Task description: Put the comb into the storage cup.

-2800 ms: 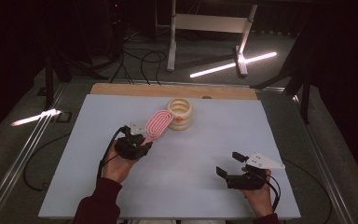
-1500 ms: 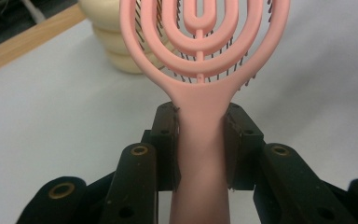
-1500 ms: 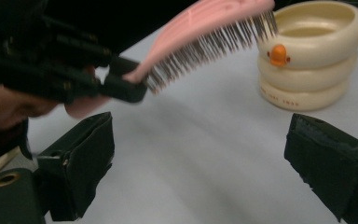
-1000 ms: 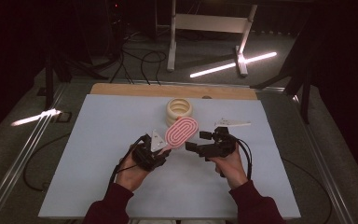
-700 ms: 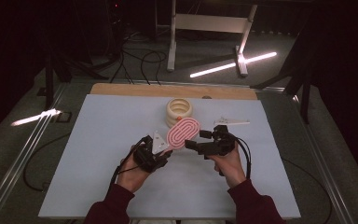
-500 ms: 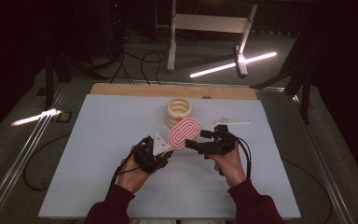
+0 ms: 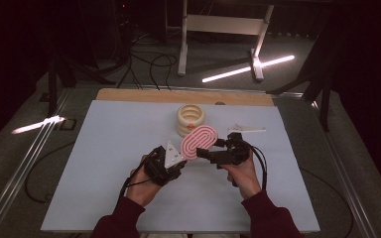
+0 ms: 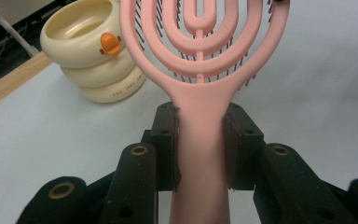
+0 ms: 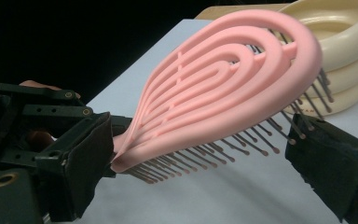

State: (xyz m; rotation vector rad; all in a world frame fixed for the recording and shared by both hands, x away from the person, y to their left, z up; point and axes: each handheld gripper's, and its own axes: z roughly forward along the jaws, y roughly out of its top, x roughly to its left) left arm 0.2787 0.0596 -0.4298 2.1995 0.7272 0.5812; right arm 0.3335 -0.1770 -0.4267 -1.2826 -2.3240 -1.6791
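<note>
A pink hairbrush (image 7: 201, 140) with looped ribs and dark bristles hangs above the table's middle. My left gripper (image 7: 182, 161) is shut on its handle; in the left gripper view both pads of this gripper (image 8: 200, 144) press the pink handle (image 8: 200, 93). My right gripper (image 7: 211, 148) comes in from the right with its jaws open wide on either side of the brush head (image 9: 223, 79). Bristle tips reach toward one pad of the right gripper (image 9: 207, 154). A cream ring stack (image 7: 190, 119) with an orange duck mark (image 8: 109, 43) stands just behind.
The pale mat (image 7: 104, 148) covers the table, with a wooden strip (image 7: 144, 94) along its far edge. Beyond it are a metal stand (image 7: 183, 44), cables on the floor and dark surroundings. Rails run along both table sides.
Since the earliest frame the left gripper has carried the brush from beside the ring stack toward the middle, and the right gripper has come from the front right up to the brush head.
</note>
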